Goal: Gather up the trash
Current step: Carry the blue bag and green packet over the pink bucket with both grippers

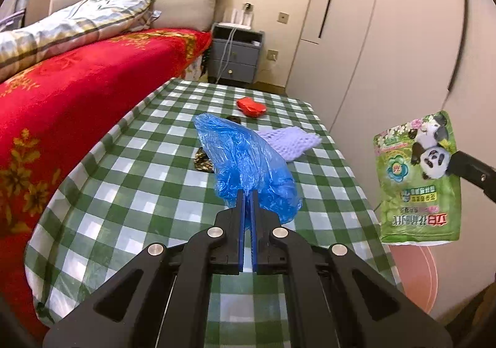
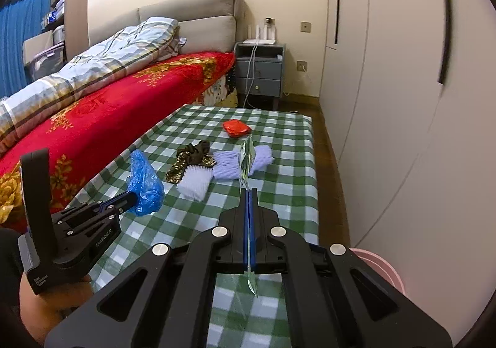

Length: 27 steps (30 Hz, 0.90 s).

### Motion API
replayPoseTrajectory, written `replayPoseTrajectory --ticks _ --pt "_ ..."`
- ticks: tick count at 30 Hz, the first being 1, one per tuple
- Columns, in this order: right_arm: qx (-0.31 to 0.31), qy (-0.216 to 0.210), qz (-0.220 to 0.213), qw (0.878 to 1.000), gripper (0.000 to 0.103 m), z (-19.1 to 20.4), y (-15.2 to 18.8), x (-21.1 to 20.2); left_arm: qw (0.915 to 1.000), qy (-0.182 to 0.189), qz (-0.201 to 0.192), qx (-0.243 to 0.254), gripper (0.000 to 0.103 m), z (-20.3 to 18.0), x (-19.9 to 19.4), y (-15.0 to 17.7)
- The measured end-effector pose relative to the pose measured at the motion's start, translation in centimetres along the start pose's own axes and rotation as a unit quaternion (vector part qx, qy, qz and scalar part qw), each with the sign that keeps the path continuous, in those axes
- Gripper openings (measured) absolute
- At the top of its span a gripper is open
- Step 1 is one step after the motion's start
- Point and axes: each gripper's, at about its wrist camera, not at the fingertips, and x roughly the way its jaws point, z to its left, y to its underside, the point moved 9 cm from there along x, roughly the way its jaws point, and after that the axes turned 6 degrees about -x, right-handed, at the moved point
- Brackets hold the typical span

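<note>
My left gripper is clamped on a crumpled blue plastic bag; my right gripper pinches a green panda wrapper. Both hang above the checked table.

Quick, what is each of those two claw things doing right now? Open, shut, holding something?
Left gripper: shut on the blue plastic bag.
Right gripper: shut on the green panda wrapper, which hangs off the table's edge.

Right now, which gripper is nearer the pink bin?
Right. The right gripper, holding the green panda pouch, is at the table edge beside the pink bin; the left gripper, holding the blue plastic bag, is on the bed side.
</note>
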Motion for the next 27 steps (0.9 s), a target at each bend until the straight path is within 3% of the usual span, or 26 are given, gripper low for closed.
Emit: replayPoseTrajectory --ticks 9,27 --pt "0.049 0.027 0.002 0.998 0.000 -3.7 3.8 -2.7 0.9990 0.023 0.010 0.036 0.003 -3.0 -0.5 1.8" --pt "0.104 0.093 0.019 0.990 0.000 -9.5 5.4 -3.1 0.9934 0.082 0.027 0.076 0.003 -8.9 -0.5 4.4"
